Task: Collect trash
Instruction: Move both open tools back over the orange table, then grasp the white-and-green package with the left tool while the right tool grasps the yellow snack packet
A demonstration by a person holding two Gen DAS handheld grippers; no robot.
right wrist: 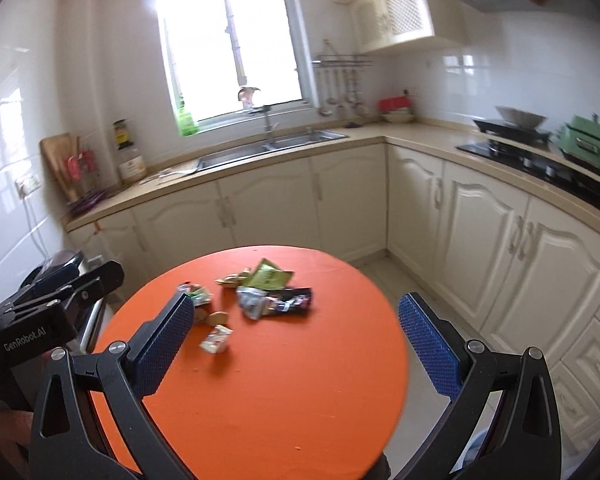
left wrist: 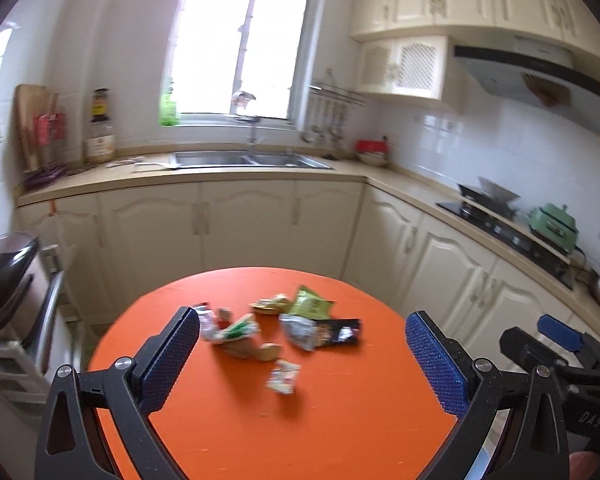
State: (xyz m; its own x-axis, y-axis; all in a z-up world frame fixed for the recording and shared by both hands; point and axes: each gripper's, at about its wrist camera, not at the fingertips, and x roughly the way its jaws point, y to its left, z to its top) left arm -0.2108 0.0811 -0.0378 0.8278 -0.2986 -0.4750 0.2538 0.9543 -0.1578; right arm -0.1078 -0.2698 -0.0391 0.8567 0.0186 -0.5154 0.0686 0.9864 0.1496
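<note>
A round orange table (left wrist: pixel 340 420) (right wrist: pixel 300 392) carries a scatter of trash near its far half. There is a green packet (left wrist: pixel 310 302) (right wrist: pixel 269 276), a silver-and-black wrapper (left wrist: pixel 320 332) (right wrist: pixel 274 302), a small white crumpled wrapper (left wrist: pixel 284 376) (right wrist: pixel 216 340), a red-green-white wrapper (left wrist: pixel 232 326) (right wrist: pixel 194 294) and a tan scrap (left wrist: pixel 256 350) (right wrist: pixel 216 318). My left gripper (left wrist: pixel 302 356) is open above the table's near side, nothing between its blue pads. My right gripper (right wrist: pixel 294 334) is open too, hovering short of the pile. Each gripper shows at the edge of the other's view.
Cream kitchen cabinets (right wrist: pixel 480 232) wrap around behind and to the right of the table. A sink (left wrist: pixel 248 159) sits under the window, a stove (right wrist: pixel 540 164) with a green pot (right wrist: pixel 588 146) on the right counter. A dark appliance on a rack (left wrist: pixel 8 276) stands left of the table.
</note>
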